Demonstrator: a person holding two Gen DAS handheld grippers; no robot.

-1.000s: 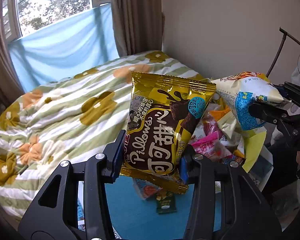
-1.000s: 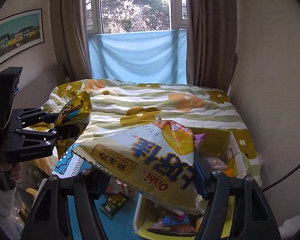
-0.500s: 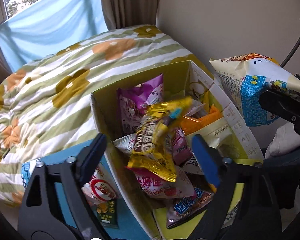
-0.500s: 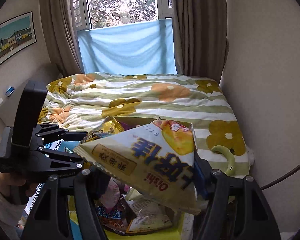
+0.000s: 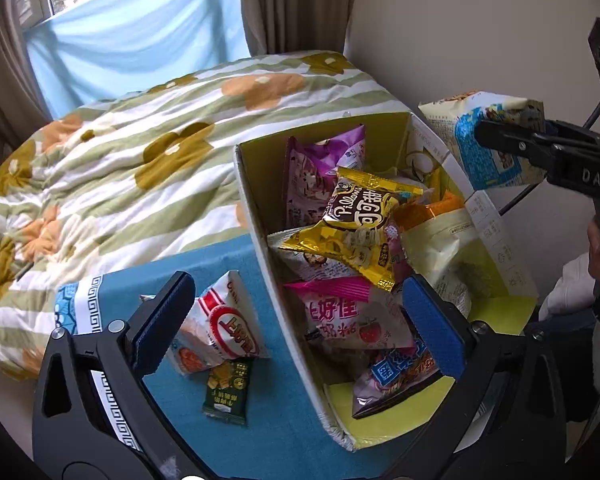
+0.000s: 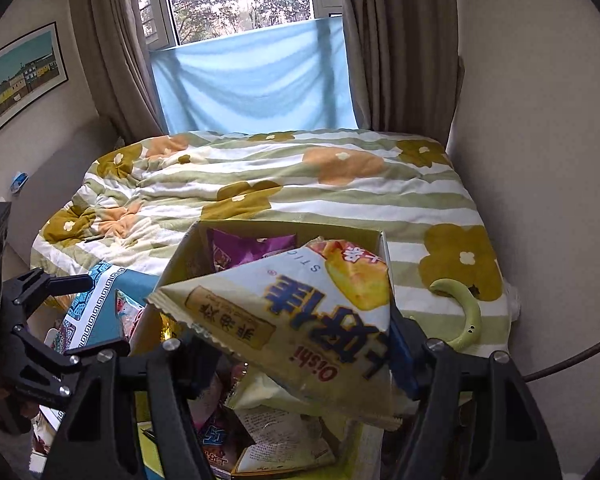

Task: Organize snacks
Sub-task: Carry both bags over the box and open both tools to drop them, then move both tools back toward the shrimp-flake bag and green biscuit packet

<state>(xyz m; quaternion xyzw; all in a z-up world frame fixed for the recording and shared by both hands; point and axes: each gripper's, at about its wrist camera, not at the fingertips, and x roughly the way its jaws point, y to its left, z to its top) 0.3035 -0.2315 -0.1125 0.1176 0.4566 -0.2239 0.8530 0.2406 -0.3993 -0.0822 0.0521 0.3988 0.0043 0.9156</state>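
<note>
Our right gripper [image 6: 296,354] clenches the cream triangular crisp bag [image 6: 300,320]; left gripper [image 5: 296,320] released. We should lower it well inside the yellow-lined cardboard box [image 5: 252,184] before letting go.

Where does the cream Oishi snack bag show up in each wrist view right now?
Left wrist view: the cream Oishi snack bag sits at the right edge, clamped in the right gripper, above the box.
Right wrist view: lower centre, filling the space between the fingers.
Shared landmark: the yellow-lined cardboard box of snacks.
</note>
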